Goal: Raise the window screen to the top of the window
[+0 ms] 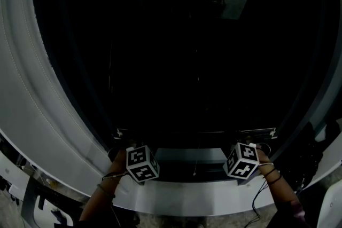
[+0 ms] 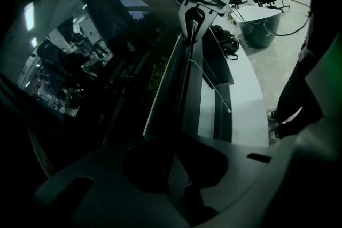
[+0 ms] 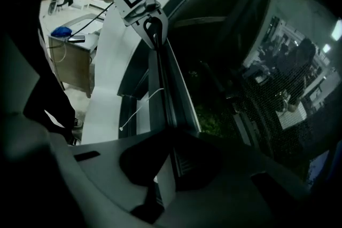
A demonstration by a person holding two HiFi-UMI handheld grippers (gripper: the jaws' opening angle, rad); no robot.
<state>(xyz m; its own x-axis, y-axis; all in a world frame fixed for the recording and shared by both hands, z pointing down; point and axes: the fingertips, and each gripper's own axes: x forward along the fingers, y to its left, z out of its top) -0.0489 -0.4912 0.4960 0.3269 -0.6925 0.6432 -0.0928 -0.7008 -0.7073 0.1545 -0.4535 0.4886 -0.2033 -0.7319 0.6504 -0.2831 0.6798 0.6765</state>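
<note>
The window screen's dark bottom bar (image 1: 196,132) runs level low across the black night window, just above the white sill (image 1: 187,189). My left gripper (image 1: 126,146) holds the bar's left end and my right gripper (image 1: 256,146) holds its right end. In the left gripper view the bar (image 2: 179,88) runs from my shut left gripper (image 2: 170,168) to the right gripper (image 2: 193,18) at its far end. The right gripper view mirrors this: the bar (image 3: 170,93) passes between the shut right gripper (image 3: 164,179) and reaches the left gripper (image 3: 154,26). A thin pull cord (image 2: 214,88) hangs from the bar's middle.
A wide white window frame (image 1: 32,88) curves around the glass. A black bag (image 1: 305,160) lies at the sill's right end. A grey bin (image 2: 261,26) stands on the floor behind, and a desk with a blue item (image 3: 63,32) is at the far side.
</note>
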